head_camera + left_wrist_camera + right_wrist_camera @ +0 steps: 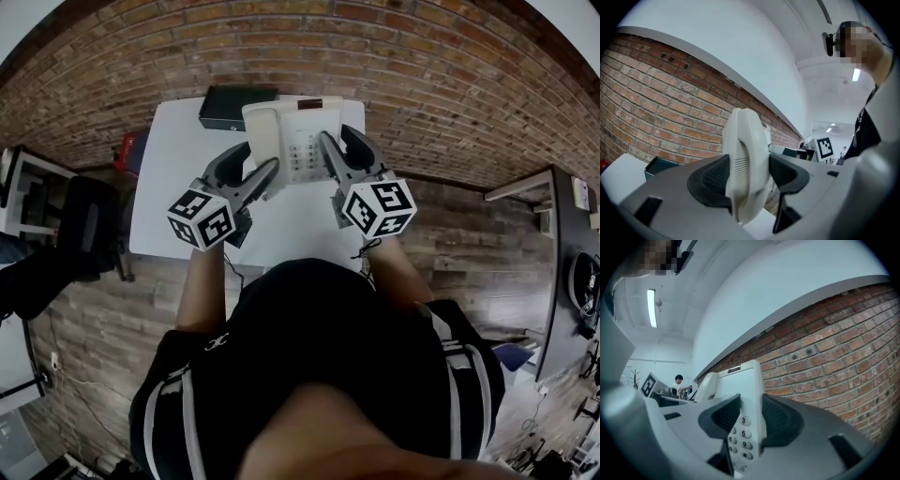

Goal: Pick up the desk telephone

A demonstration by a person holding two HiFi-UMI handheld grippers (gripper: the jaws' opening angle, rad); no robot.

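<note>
Two tongs carry the whole job, one at each flank of the load. At the far left, a small red object [126,148] sits off the edge of the white bench [178,192], too small to name. One flat black box [236,106] lies at the back of the bench.

The left tongs [743,174] are clenched across the handset [740,140], their ribbed pads pressing it from both sides. The one desk telephone [292,131] spans the middle, a cream plastic unit held between the two tools over the back half of the bench. It appears to hang clear of the surface instead of resting on it.

On the right, the right tongs [749,417] are clamped on the telephone's other edge, just beside the keypad [740,439].

The telephone will likely handle as a light, rigid shell, smooth and a little slippery, so the ribbed pads matter. The body is stiff enough to take a pinch at each long edge, which is where both grips sit. The handset probably only rests in its cradle, so the left grip may be holding a loose part. Keeping the unit level should stop it sliding out.

Counted: one telephone, one handset, one black box, one bench and two tongs.
</note>
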